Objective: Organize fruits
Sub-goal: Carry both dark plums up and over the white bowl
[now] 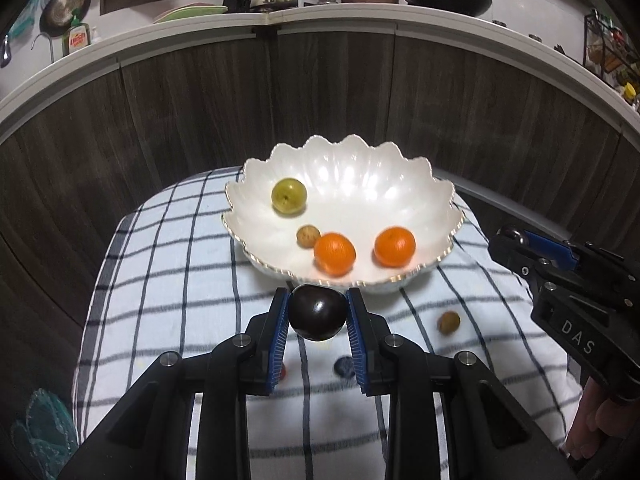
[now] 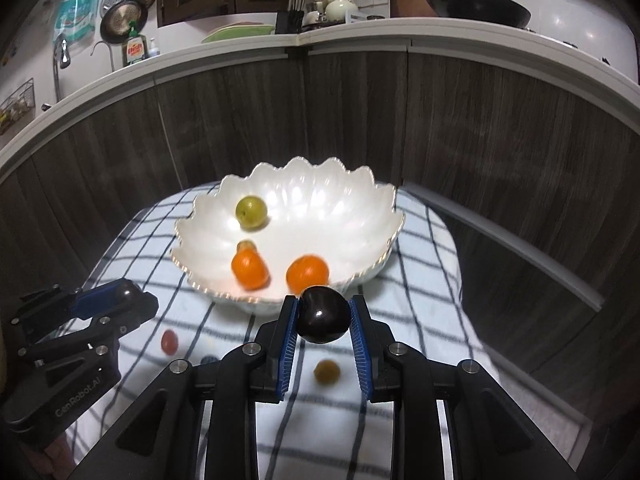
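Both our grippers carry dark plums: left gripper clamps plum, right gripper clamps plum. The bowl lies at twelve o'clock from each, just beyond; neither is clearly nearer.

Bowl: pearly white w/ thin gold edge on the scalloped rim. In it: 1 yellow-green fruit, 2 bright orange citrus, 1 small tan-brown fruit. Cloth over the surface: white w/ dark navy/black check lines, grey stripe along the left edge. On the cloth: tan-brown fruit, small red one, dark blue one. Left tongs & right tongs: black bodies, blue ribbed pads; each w/ a glossy dark purple-black plum. Cabinet fronts behind: dark grey-brown wood grain; counter edge above, white.
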Demonstrator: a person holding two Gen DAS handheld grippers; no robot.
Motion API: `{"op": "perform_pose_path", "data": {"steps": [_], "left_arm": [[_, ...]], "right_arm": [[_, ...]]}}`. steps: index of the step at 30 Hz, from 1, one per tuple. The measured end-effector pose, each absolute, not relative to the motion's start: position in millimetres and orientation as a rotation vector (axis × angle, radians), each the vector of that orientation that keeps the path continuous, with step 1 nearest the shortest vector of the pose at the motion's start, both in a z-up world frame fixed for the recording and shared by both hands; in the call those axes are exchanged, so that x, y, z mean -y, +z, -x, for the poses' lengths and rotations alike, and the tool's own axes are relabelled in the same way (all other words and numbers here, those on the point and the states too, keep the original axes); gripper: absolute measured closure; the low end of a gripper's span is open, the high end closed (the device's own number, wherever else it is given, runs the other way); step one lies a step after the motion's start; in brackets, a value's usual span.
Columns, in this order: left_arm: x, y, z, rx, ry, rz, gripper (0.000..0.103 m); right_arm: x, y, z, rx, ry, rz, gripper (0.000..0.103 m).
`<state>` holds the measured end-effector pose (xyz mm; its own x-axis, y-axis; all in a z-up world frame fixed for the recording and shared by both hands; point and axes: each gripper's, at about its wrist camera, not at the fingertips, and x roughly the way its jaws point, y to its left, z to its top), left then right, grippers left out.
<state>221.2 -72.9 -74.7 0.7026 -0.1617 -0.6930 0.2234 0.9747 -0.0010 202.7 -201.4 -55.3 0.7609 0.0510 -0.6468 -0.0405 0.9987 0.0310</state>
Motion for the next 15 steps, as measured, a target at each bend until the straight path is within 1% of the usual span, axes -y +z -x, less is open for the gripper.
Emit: {"op": "perform_pose_path", "data": {"steps": [15], "left_arm": [[67,-54,-267,-0.724,-0.172,-0.092,0.075]], "right_arm": [[202,-28,-250,-0.651,0.019,0.006,0.076]]}}
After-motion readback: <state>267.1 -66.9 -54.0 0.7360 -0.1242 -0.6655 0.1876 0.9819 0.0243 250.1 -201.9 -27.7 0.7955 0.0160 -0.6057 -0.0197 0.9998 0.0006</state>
